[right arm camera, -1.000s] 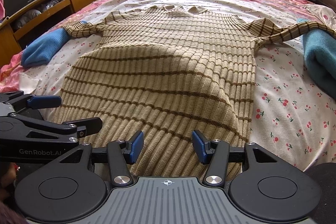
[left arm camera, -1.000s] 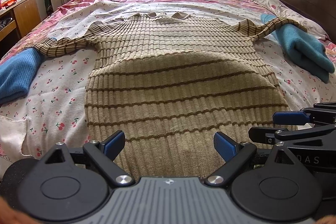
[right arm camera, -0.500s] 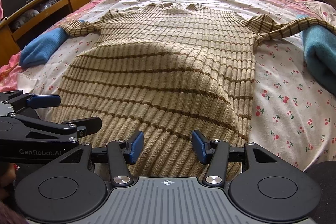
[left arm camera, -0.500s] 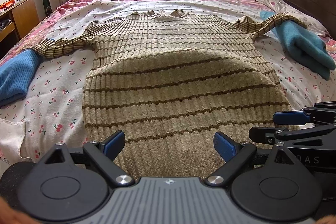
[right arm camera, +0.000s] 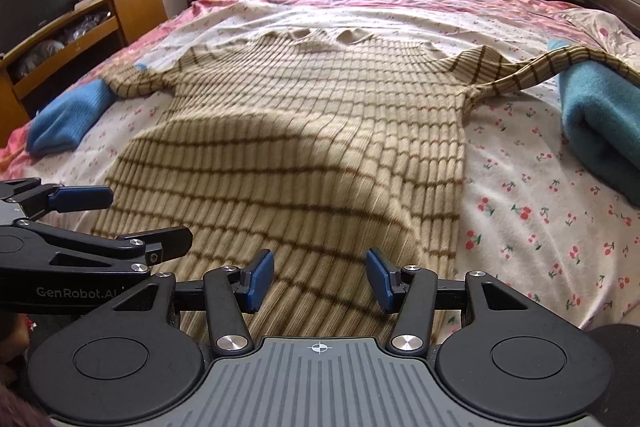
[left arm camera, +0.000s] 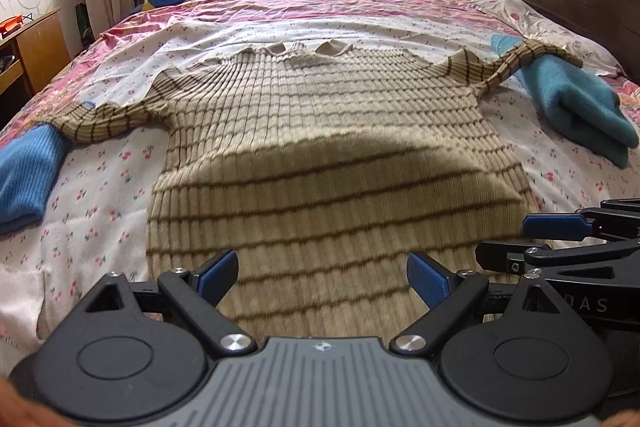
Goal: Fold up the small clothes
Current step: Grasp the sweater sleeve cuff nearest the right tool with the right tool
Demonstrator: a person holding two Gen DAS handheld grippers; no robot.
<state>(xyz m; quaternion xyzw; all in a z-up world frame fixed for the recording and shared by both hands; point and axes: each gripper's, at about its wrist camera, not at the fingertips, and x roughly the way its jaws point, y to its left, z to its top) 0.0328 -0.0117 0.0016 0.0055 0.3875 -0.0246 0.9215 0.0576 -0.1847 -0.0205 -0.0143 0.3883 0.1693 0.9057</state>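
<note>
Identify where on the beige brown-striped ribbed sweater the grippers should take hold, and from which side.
Likely the near hem of the beige brown-striped ribbed sweater, one corner per open gripper, approached from the foot side: it lies flat, hem nearest both grippers, sleeves spread far away.

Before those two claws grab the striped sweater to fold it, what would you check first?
1. Sweater spread flat on the bed: ok.
2. Left gripper open, empty: ok.
3. Right gripper open, empty: ok.
4. Both over the hem: ok.
5. Sleeves free: not ok; right sleeve drapes over the teal cloth.
6. Left sleeve touching the blue cloth: cannot tell.
</note>
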